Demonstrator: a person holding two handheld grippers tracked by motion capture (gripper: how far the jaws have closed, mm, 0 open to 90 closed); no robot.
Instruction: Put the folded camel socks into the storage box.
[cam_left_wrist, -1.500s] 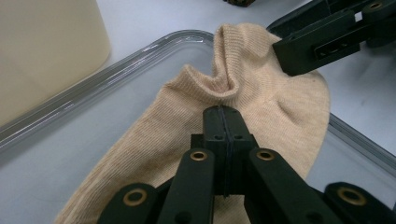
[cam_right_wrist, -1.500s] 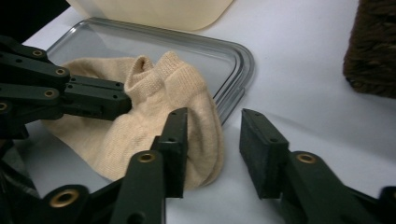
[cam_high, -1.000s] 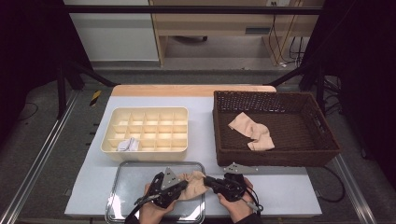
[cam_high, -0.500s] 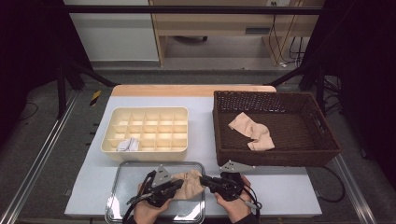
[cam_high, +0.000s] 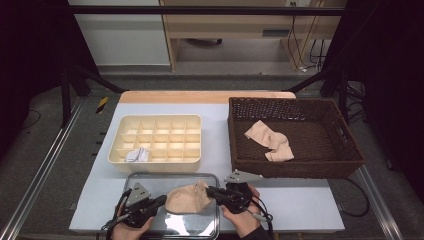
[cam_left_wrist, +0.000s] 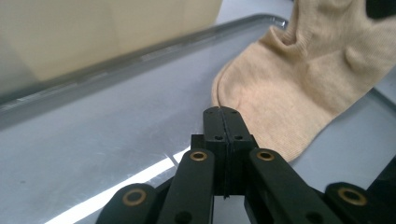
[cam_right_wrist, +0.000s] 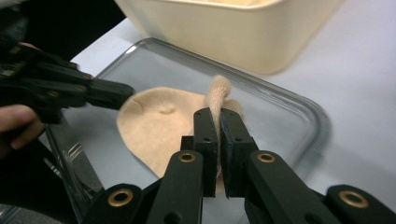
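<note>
A beige knitted sock, lying flatter on the shiny metal tray than a second ago, is pinched at its cuff by the right gripper. The left gripper, clenched empty, has been drawn leftward off it, suggesting smoothing. A cream compartment box and a wicker basket stand farther off, clear of the work.

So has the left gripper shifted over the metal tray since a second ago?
Yes. The left gripper has slid left and toward the tray's near edge, jaws shut empty beside the sock, away from the divided box.
</note>
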